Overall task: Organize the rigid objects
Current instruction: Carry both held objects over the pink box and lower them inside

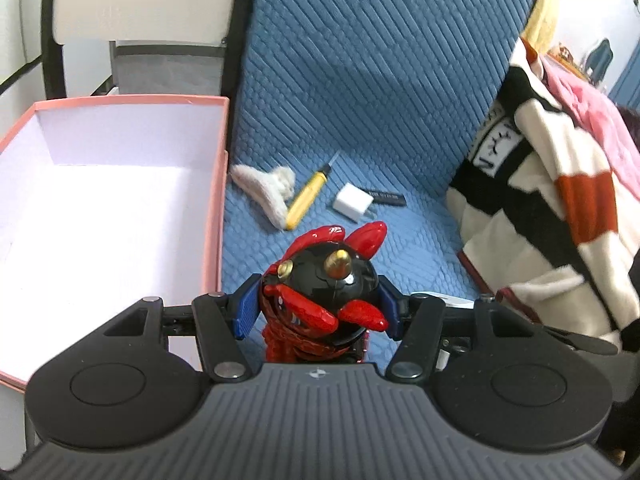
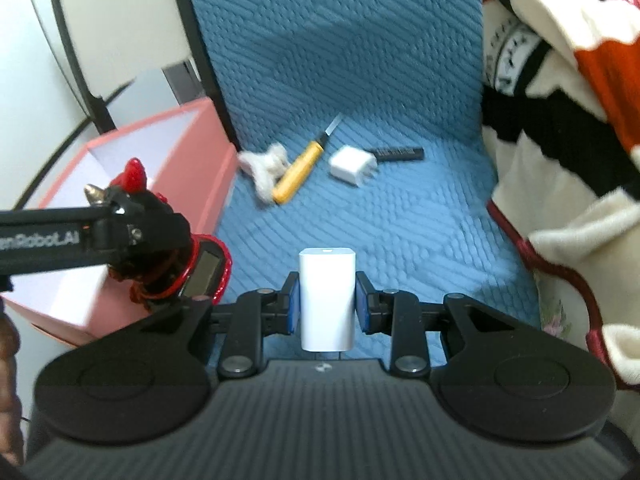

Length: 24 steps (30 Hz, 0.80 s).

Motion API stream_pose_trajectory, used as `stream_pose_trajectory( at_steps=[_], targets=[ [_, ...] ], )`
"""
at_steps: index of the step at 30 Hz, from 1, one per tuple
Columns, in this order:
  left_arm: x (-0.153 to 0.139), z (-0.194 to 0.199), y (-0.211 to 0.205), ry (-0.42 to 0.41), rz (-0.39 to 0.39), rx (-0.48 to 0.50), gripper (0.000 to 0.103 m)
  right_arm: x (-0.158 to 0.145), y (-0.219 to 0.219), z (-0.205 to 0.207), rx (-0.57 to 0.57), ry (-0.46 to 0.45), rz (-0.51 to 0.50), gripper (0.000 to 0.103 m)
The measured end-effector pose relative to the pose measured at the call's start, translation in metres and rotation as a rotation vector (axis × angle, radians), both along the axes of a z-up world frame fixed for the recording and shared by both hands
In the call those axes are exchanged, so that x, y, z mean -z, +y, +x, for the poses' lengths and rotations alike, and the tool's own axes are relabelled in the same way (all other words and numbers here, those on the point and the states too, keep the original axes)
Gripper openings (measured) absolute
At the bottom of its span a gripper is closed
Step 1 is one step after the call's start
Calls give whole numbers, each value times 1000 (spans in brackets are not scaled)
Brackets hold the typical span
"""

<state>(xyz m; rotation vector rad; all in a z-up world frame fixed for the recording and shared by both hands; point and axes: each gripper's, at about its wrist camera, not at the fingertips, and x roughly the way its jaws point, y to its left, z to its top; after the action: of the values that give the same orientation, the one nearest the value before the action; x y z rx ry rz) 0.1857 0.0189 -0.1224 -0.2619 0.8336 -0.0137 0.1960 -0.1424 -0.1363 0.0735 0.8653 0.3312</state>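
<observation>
The pink box (image 1: 120, 184), white inside, is seen at nine o'clock of the left claw (image 1: 318, 304), which is clamped on a glossy red-and-black figurine (image 1: 328, 288). A smooth white charger (image 2: 327, 298) is clamped in the right claw (image 2: 327, 304). Both appear mid-carry; next, each must be brought over the box and released.

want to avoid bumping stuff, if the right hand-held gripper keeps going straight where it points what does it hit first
Most likely the small white plug adapter lying on the blue quilted cover, roughly straight ahead of the right hand-held gripper, which grips a white charger block. The cover between looks bare, though depth is hard to judge.
</observation>
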Motion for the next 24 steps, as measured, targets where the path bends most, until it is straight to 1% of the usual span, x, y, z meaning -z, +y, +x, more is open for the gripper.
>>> stream_pose_trajectory(
  at_steps=[3, 15, 20, 24],
  targets=[
    [-16, -1, 17, -24, -19, -7, 64, -16, 9, 1, -8, -25, 9, 32],
    [-73, -7, 84, -110, -22, -65, 64, -84, 69, 5, -102, -151, 52, 32],
    [-94, -13, 123, -141, -16, -107, 64, -102, 97, 6, -139, -178, 79, 32],
    [-100, -22, 155, -147, -8, -150, 64, -109, 124, 6, -182, -187, 88, 32]
  ],
)
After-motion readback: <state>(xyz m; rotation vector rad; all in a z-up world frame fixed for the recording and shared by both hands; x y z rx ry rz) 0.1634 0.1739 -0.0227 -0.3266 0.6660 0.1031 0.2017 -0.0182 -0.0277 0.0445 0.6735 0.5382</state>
